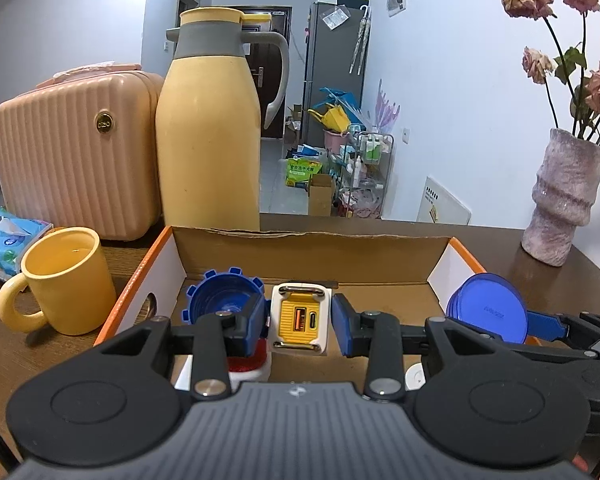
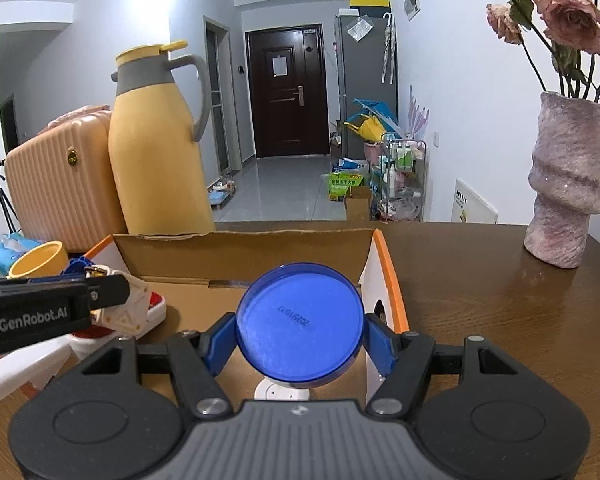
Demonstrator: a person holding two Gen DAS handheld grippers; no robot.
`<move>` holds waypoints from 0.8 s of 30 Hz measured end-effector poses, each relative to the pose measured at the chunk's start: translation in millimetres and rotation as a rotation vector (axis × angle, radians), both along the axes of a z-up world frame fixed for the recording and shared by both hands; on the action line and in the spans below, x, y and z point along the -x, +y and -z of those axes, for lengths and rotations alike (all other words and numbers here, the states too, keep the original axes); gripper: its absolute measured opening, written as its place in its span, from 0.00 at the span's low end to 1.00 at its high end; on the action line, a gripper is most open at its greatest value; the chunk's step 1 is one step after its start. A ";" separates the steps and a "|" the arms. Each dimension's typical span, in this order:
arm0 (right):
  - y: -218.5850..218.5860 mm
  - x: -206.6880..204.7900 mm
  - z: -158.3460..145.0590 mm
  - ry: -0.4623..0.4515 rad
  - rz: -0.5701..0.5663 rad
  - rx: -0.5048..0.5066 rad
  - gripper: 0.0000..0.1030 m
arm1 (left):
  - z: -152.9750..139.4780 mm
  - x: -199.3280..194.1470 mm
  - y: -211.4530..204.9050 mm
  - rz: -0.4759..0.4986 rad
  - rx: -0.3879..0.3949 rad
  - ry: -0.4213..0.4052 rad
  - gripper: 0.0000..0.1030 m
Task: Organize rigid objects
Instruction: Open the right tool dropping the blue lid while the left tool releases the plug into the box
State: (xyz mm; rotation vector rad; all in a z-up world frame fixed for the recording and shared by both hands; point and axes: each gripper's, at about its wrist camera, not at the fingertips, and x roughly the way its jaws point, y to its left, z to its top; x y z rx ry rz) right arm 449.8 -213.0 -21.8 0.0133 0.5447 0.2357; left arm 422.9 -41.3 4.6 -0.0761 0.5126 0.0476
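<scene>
A white and yellow charger [image 1: 300, 316] hangs over the open cardboard box [image 1: 300, 252], with my left gripper [image 1: 298, 322] shut on it. In the box lie a blue toothed cap [image 1: 220, 296], a red and white item [image 1: 248, 364] and a small white round piece [image 1: 414, 376]. My right gripper [image 2: 300, 338] is shut on a blue round container [image 2: 300, 320], flat face toward the camera, above the right part of the box [image 2: 244, 252]. The left gripper [image 2: 100, 292] with the charger [image 2: 128, 312] shows at the left of the right wrist view.
On the brown table, left of the box, stand a yellow mug [image 1: 64, 280], a tall yellow thermos jug [image 1: 208, 128] and a pink ribbed case [image 1: 72, 148]. A tissue pack [image 1: 4, 240] lies far left. A vase [image 1: 564, 200] of dried roses stands at the right.
</scene>
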 end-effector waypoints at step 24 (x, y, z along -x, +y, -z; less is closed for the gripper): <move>-0.8 6.7 -2.5 -0.008 0.028 0.034 1.00 | -7.0 4.3 11.3 -0.099 -0.028 -0.018 1.00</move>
